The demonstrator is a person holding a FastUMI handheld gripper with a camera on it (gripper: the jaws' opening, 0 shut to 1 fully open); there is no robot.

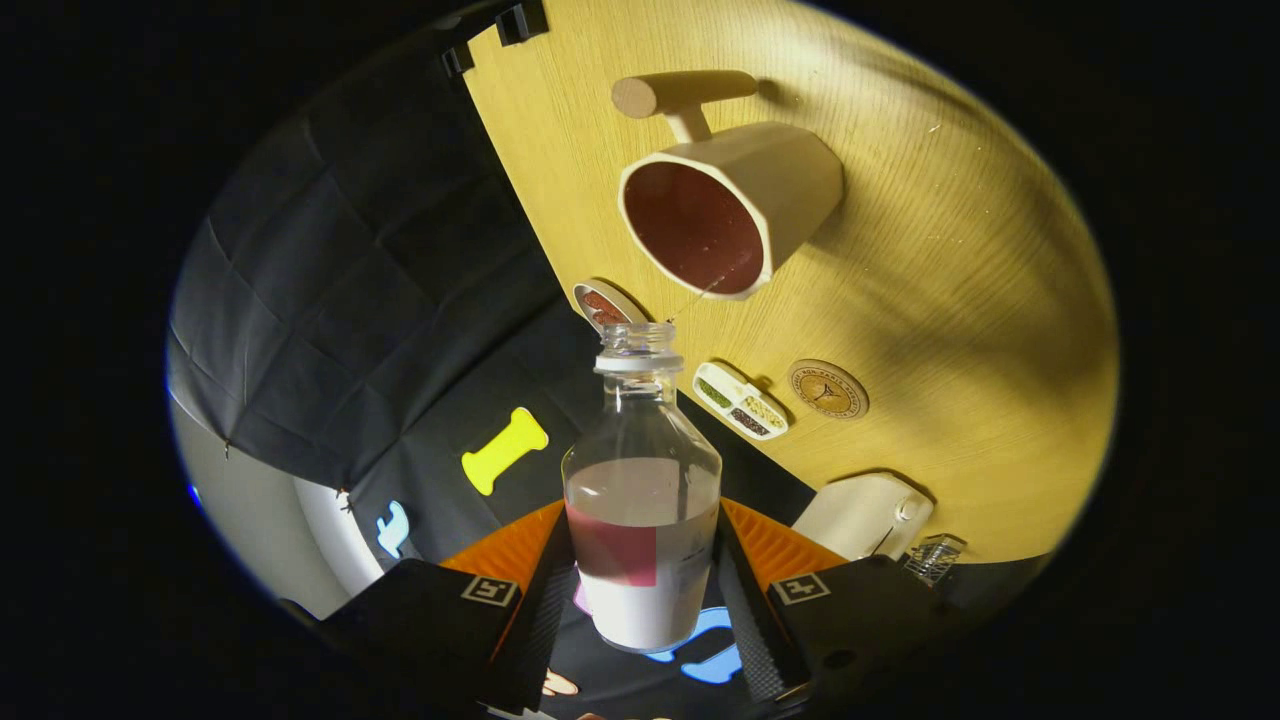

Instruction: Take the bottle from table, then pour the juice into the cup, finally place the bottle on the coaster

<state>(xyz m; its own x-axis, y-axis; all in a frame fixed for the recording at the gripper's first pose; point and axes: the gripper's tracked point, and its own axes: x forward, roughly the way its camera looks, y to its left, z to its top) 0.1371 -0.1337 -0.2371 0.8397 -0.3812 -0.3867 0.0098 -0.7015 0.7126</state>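
Black two-finger gripper (645,590) is clamping both fingers on the clear glass bottle (643,500) with white label, holding it tilted, open neck pointing at the cup; thin stream is running from the mouth toward the cream cup (735,205) with dark red inside, rim just beyond the neck. Further along the yellow wooden table (950,250) are sitting a small white compartment tray (740,400), a round cork coaster (828,389) beside it, and a white box (865,515).

On the yellow wood-grain counter (960,300) lie a small white rectangular dish with 3 compartments (740,401), a small round red-patterned dish (603,304), a white boxy device (865,515) and a clear ridged object (935,556).
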